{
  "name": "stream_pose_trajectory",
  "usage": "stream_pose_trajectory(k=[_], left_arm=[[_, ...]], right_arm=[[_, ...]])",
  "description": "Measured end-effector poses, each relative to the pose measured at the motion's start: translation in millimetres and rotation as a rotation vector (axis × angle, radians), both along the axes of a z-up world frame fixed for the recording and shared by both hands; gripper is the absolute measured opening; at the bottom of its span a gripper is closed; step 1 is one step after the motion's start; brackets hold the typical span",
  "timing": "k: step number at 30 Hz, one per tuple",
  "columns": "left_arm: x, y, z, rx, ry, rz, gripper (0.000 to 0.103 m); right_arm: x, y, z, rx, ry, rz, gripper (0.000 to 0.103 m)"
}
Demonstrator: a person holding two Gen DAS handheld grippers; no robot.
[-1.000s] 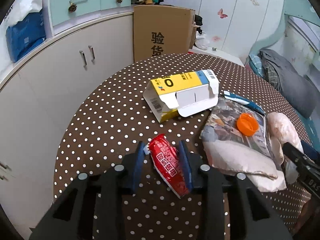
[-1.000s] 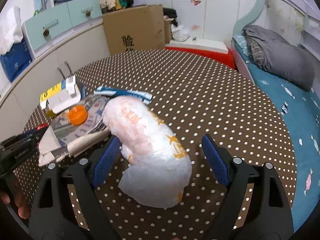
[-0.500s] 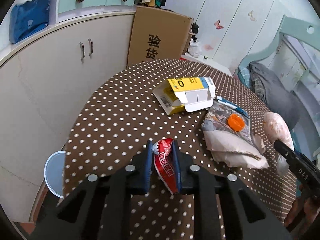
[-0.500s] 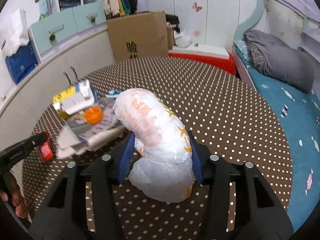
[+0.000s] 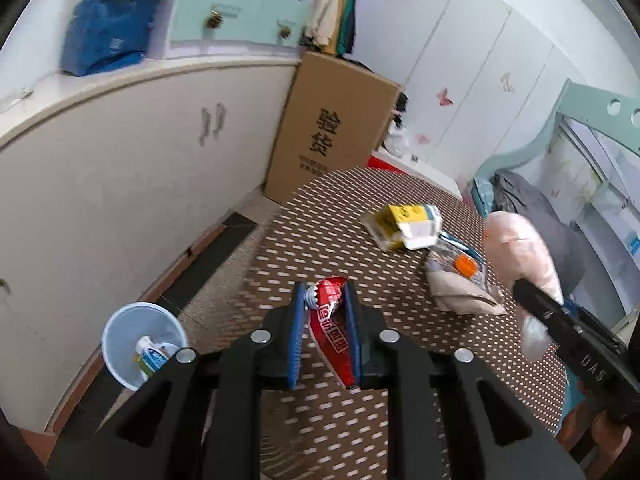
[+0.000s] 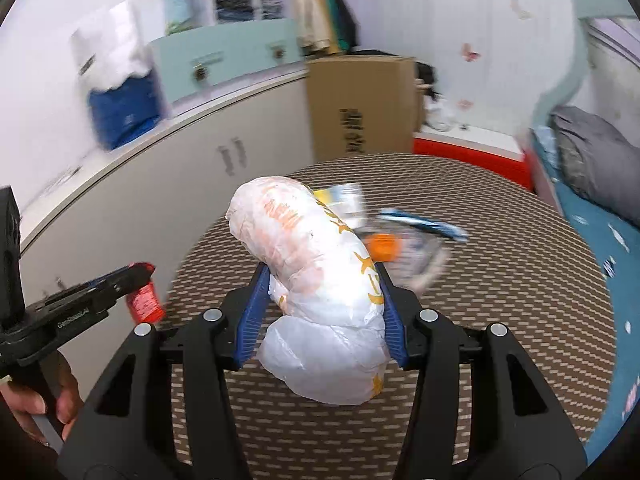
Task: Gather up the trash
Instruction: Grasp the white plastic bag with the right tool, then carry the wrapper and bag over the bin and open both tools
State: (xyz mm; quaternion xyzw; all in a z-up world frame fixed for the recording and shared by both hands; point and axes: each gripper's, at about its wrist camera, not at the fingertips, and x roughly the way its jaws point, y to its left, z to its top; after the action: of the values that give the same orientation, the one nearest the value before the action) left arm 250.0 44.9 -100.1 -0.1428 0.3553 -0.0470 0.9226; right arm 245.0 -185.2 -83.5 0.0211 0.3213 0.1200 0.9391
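Note:
My left gripper (image 5: 324,292) is shut on a red snack wrapper (image 5: 332,332), lifted above the dotted brown table (image 5: 320,248). In the right wrist view that wrapper (image 6: 145,300) shows at the left. My right gripper (image 6: 322,276) is shut on a stuffed white plastic bag with orange print (image 6: 316,280), also raised off the table; this bag (image 5: 520,252) appears at the right in the left wrist view. A pale blue bin (image 5: 140,348) with some trash inside stands on the floor at the lower left, beside the table.
On the table lie a yellow and white carton (image 5: 406,226), a flat packet with an orange cap (image 5: 464,266) and a blue wrapper (image 6: 424,224). White cabinets (image 5: 120,168) run along the left, a tall cardboard box (image 5: 332,132) behind, a bed (image 6: 592,184) to the right.
Both grippers closed on their items and lifted them off the table, pulling back. The bin on the floor has come into the left wrist view.

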Motion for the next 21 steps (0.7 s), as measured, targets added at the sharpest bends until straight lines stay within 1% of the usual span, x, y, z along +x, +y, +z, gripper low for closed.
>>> stream_pose_trajectory(k=[2, 5, 8, 13, 16, 21], left_arm=[[-5.5, 15.2, 2.0, 0.010, -0.006, 0.024, 0.018], [-16.3, 44.6, 0.4, 0.003, -0.009, 0.064, 0.018], [-24.4, 76.3, -6.7, 0.001, 0.004, 0.114, 0.018], [-36.0, 133.1, -30.6, 0.010, 0.046, 0.213, 0.018], [-37.9, 169.8, -49.0, 0.000, 0.086, 0.278, 0.018], [-35.1, 218.4, -73.8, -0.005, 0.134, 0.366, 0.018]], right_arm=[[-1.3, 30.0, -2.1, -0.003, 0.006, 0.054, 0.050], [-2.4, 76.7, -9.3, -0.004, 0.021, 0.134, 0.050], [0.1, 118.9, -19.2, 0.001, 0.046, 0.207, 0.051], [-0.3, 192.1, -44.8, -0.001, 0.099, 0.321, 0.051], [2.1, 227.1, -62.3, 0.000, 0.134, 0.374, 0.051], [12.3, 273.9, -85.9, 0.007, 0.169, 0.420, 0.051]])
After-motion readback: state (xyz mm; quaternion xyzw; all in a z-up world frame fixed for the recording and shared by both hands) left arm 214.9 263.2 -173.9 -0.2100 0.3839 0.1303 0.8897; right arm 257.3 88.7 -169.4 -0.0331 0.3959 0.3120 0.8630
